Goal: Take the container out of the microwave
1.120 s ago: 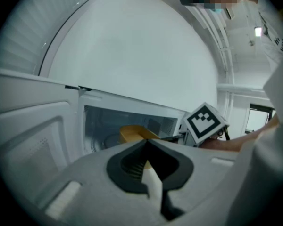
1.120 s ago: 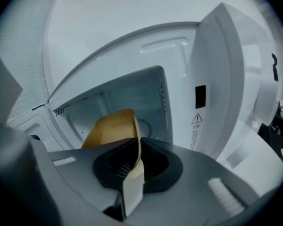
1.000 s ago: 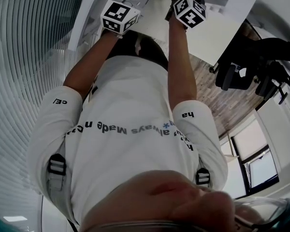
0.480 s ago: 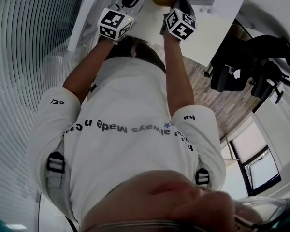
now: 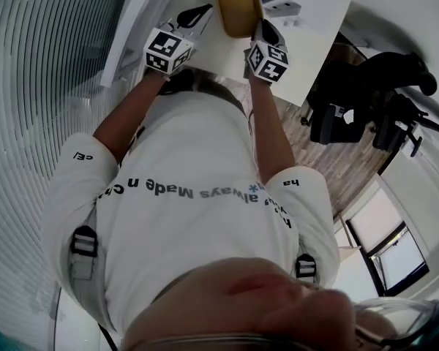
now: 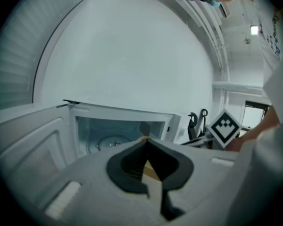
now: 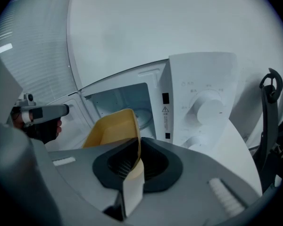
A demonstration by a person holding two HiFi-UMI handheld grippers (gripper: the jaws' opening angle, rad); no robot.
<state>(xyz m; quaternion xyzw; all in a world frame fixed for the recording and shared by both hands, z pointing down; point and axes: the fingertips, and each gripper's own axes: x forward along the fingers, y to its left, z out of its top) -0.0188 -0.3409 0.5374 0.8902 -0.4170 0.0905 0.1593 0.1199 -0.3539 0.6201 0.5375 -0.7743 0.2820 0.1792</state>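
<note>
- The yellow rectangular plastic container [image 7: 111,128] is held just in front of the open cavity of the white microwave oven [image 7: 198,93], and is judged to be already outside it.
- The fingers of the right gripper [image 7: 135,145] are closed on the container's right wall.
- The fingers of the left gripper [image 6: 146,142] are drawn together, seemingly on its left edge, with a yellow sliver seen between them.
- The container lies between the two grippers, its long axis running along the fingers toward the cavity. A straight pull toward the person is therefore called for.
</note>
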